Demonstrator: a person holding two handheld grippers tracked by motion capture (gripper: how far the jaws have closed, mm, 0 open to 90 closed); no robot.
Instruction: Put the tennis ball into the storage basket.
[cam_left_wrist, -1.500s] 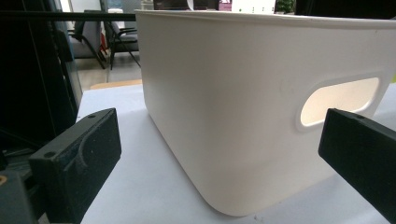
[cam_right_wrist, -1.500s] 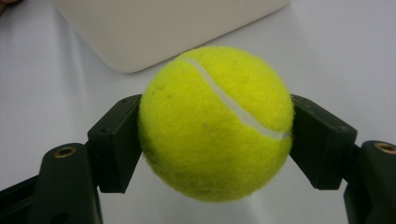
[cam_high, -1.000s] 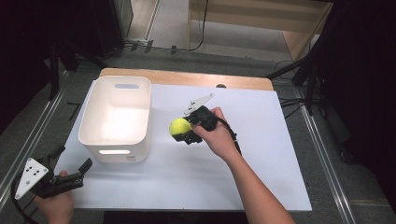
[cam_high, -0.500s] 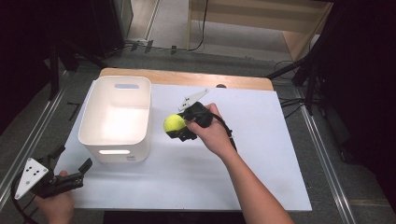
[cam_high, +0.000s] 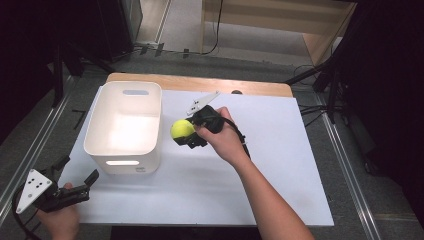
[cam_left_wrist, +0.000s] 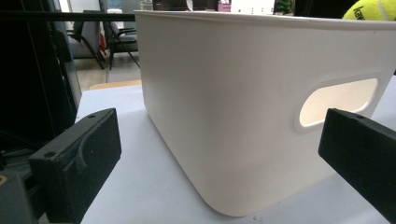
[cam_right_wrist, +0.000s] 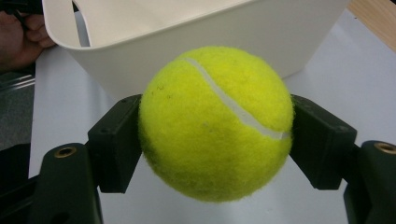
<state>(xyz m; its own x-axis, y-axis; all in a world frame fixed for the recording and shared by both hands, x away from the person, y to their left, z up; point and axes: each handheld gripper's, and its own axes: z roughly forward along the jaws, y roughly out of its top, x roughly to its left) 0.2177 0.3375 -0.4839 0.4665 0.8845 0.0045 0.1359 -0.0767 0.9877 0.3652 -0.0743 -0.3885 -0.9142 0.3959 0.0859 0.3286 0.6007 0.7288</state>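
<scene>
Ball: the tennis ball (cam_right_wrist: 215, 122) is bright yellow-green and fuzzy, with one curved white seam across its front; it looks round and not squashed.
Ball, place: in the high view the ball (cam_high: 182, 129) is held in the air just beside the right wall of the white bin (cam_high: 150, 145), near the rim, and over the white desk (cam_high: 280, 165). It is outside the bin, not inside. In the left gripper view its top (cam_left_wrist: 371, 9) shows above the far rim of the bin.
Right tongs: the right tongs (cam_right_wrist: 215, 140) are pinching the ball, one black pad pressed on each side of it. The ball takes the whole gap between the pads. In the high view the right tongs (cam_high: 187, 134) point toward the bin, and the person's right hand (cam_high: 225, 142) is wrapped around the body.
Left tongs: the left tongs (cam_left_wrist: 219, 149) are spread wide, with nothing between the pads and nothing touching them. They look at the near corner of the bin (cam_left_wrist: 261, 116), close to it but apart. In the high view the left tongs (cam_high: 75, 175) are at the near left corner of the desk.
Bin: white plastic, rounded corners, an oval handle hole (cam_left_wrist: 338, 100) in the wall. The inside seen from above is bare.
</scene>
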